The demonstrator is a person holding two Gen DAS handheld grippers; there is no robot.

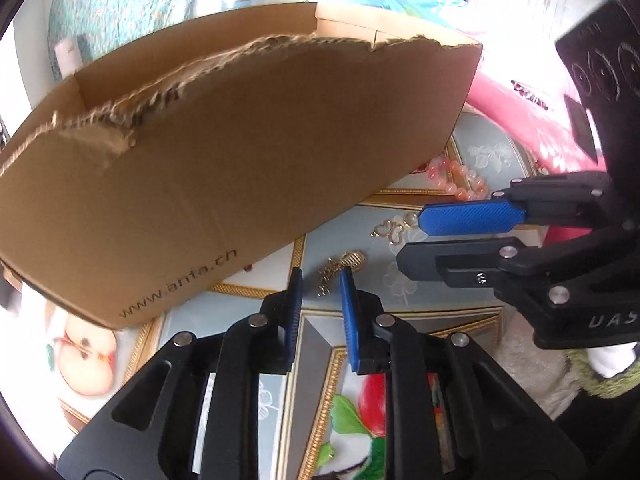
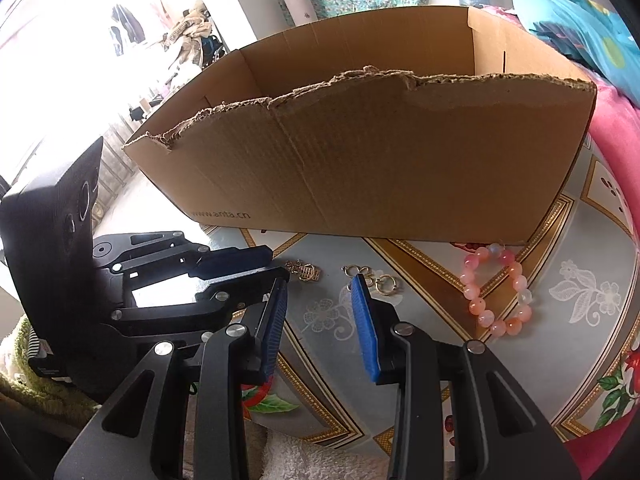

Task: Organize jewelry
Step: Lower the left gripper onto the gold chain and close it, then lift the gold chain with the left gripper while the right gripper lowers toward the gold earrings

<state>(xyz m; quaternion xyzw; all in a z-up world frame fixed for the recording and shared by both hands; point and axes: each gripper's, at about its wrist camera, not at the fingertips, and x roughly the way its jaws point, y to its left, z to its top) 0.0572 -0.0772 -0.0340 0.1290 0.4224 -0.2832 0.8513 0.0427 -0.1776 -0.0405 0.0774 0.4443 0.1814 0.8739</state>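
A brown cardboard box with a torn front rim stands on the patterned table; it also shows in the right wrist view. In front of it lie a gold chain piece, gold rings and a pink bead bracelet. My left gripper is open, just short of the gold chain piece, and empty. My right gripper is open and empty, near the gold rings; it shows from the side in the left view.
The table has a patterned cloth with gold bands and fruit prints. Pink fabric lies to the right of the box. A white towel lies at the table's near edge.
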